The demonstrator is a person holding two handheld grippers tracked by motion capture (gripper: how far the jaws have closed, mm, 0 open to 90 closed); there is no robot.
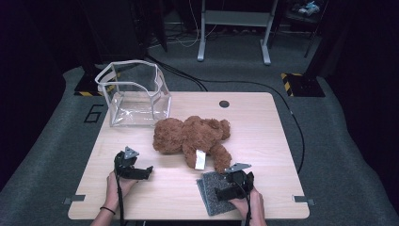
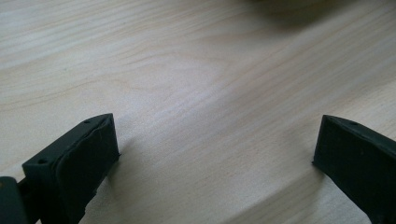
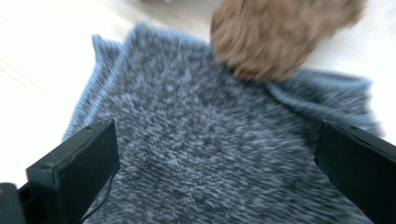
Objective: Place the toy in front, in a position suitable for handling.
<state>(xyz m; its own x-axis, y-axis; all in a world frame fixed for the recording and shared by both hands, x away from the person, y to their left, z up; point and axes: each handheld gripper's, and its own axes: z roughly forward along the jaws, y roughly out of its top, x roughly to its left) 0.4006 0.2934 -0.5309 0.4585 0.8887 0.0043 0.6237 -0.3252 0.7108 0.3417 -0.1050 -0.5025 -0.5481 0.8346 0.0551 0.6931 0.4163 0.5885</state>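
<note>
Seen from above: brown teddy bear lay on its side at the centre of the pale wooden table, head toward 9 o'clock, white tag hanging at its lower edge; one foot reached toward 5 o'clock and touched the far edge of a folded grey cloth; confirmed in the right gripper view, where the brown foot overlapped the speckled grey cloth at 12 to 1 o'clock. Right gripper rested over the cloth at 5 o'clock of the table, held by a hand; jaws stood wide apart with cloth beneath them, nothing gripped; picture blurred. Left gripper sat at 7 o'clock of the table, well apart from the bear, held by the other hand; jaws likewise spread wide over bare wood in the left gripper view, holding nothing. Clear plastic bag with white trim stood open and upright at 11 o'clock, just beside the bear's head; whether touching, impossible to tell.
</note>
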